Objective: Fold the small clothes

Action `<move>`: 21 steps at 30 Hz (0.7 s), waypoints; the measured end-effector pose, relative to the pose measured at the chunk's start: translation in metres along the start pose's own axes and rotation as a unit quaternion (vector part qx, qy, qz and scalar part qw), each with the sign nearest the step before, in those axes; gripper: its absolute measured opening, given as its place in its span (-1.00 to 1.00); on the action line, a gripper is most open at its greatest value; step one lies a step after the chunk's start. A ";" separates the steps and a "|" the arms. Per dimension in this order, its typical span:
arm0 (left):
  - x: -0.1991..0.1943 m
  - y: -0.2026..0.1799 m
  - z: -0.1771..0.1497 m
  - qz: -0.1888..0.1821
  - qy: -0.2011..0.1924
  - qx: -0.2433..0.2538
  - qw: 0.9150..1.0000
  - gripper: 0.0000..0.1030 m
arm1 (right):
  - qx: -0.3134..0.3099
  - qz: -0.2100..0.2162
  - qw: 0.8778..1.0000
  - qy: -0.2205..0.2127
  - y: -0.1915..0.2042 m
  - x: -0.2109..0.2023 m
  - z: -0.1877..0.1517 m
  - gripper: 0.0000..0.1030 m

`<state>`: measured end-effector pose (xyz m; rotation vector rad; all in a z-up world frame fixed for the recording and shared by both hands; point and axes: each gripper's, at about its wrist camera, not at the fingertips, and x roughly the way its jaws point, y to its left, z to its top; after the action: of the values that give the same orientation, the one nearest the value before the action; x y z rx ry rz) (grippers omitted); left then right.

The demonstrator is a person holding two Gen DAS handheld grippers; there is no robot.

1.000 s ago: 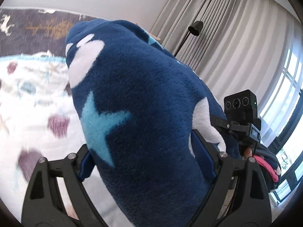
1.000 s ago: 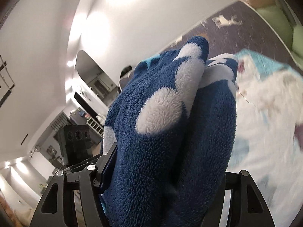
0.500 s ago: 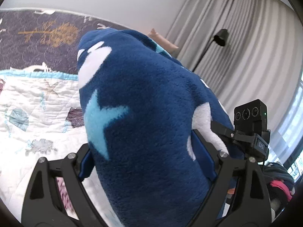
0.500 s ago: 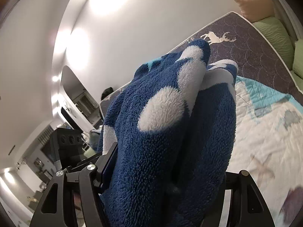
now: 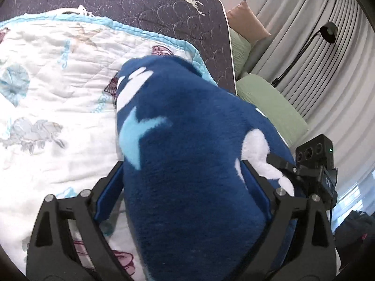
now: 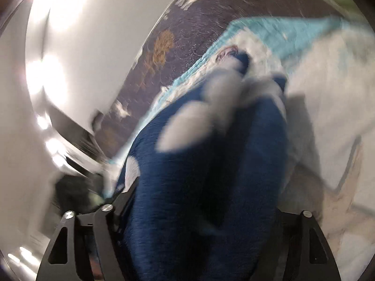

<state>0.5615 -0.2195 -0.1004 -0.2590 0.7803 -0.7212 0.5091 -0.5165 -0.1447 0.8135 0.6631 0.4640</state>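
A dark blue fleece garment with white and light-blue shapes [image 5: 192,164] fills the left claw [image 5: 182,187], its blue-lined fingers [image 5: 110,192] pressed against the thick fabric on both sides, gripping it. The fleece hangs over a white quilted bedspread with pale sea-creature prints and a turquoise edge [image 5: 58,89], which lies on a dark purple quilted mattress cover bearing white deer [image 5: 187,16]. Green pillows [image 5: 269,100] and a black floor lamp [image 5: 328,30] stand beside grey curtains [image 5: 332,75]. In the blurred right wrist view, the same fleece [image 6: 199,199] bulges between the fingers of the right claw [image 6: 199,210], whose jaws have just been opening; whether its pads press the fabric cannot be told. The other claw's black camera block [image 5: 314,157] sits just beyond the fleece.
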 end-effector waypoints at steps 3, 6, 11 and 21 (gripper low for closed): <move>-0.012 -0.006 0.000 0.018 -0.008 0.003 1.000 0.85 | -0.042 -0.048 0.998 -0.008 0.014 -0.009 -0.002 0.67; -0.030 -0.017 0.002 0.054 -0.016 0.019 0.998 0.86 | -0.016 -0.066 0.998 -0.011 0.018 -0.019 -0.009 0.67; -0.077 -0.035 0.007 0.093 -0.022 0.061 0.994 0.93 | -0.027 -0.164 0.986 -0.023 0.061 -0.071 -0.028 0.67; -0.230 -0.128 -0.054 0.123 -0.071 0.129 0.981 0.97 | -0.217 -0.353 0.905 -0.096 0.243 -0.168 -0.138 0.69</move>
<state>0.3472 -0.1554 0.0480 0.0209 0.5631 -0.5561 0.2639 -0.4013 0.0361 0.1559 0.5930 -0.1347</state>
